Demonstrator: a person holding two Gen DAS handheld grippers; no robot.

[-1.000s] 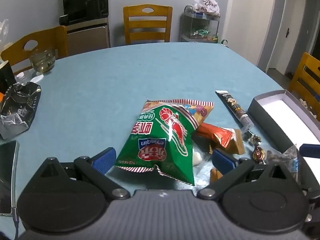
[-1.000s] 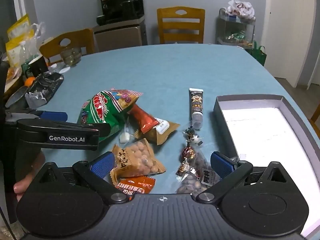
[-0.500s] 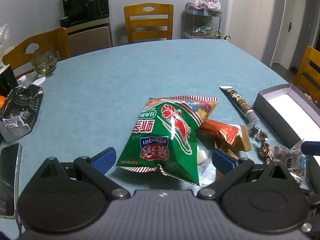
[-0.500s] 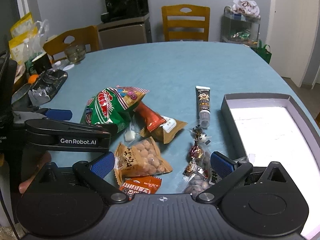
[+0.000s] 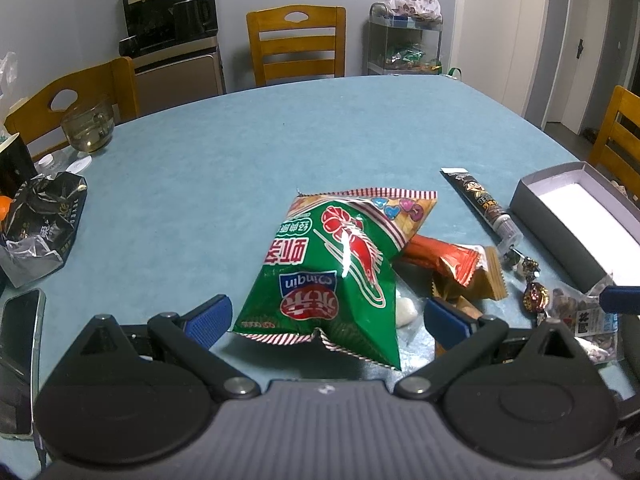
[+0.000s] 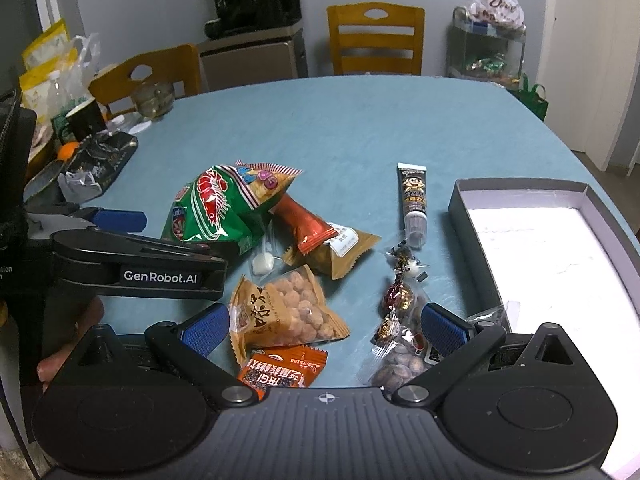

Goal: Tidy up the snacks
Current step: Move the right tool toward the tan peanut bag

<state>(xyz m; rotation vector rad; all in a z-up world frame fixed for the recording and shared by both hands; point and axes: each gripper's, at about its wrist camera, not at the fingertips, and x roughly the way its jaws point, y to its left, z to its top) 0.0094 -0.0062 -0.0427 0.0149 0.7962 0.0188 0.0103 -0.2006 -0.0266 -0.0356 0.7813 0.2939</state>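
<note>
A pile of snacks lies on the blue table [image 5: 224,148]. A green shrimp-chip bag [image 5: 336,268] sits between the fingers of my open left gripper [image 5: 326,318], untouched; it also shows in the right wrist view [image 6: 218,208]. An orange packet [image 6: 310,228], a peanut bag [image 6: 288,312], an orange sachet [image 6: 282,370], wrapped candies [image 6: 398,296], a nut packet [image 6: 400,364] and a dark tube [image 6: 414,204] lie near my open right gripper [image 6: 324,330]. An empty grey box [image 6: 536,236] stands at the right. The left gripper [image 6: 120,240] shows at the left.
A black foil bag [image 5: 40,220] and a phone [image 5: 16,356] lie at the table's left edge, with a glass bowl [image 5: 88,128] behind. Wooden chairs [image 5: 298,46] stand around the table. A coffee machine and a shelf cart stand against the far wall.
Both grippers have drawn back and risen slightly, so the snacks sit a little farther ahead. Nothing was grasped or moved on the table.
</note>
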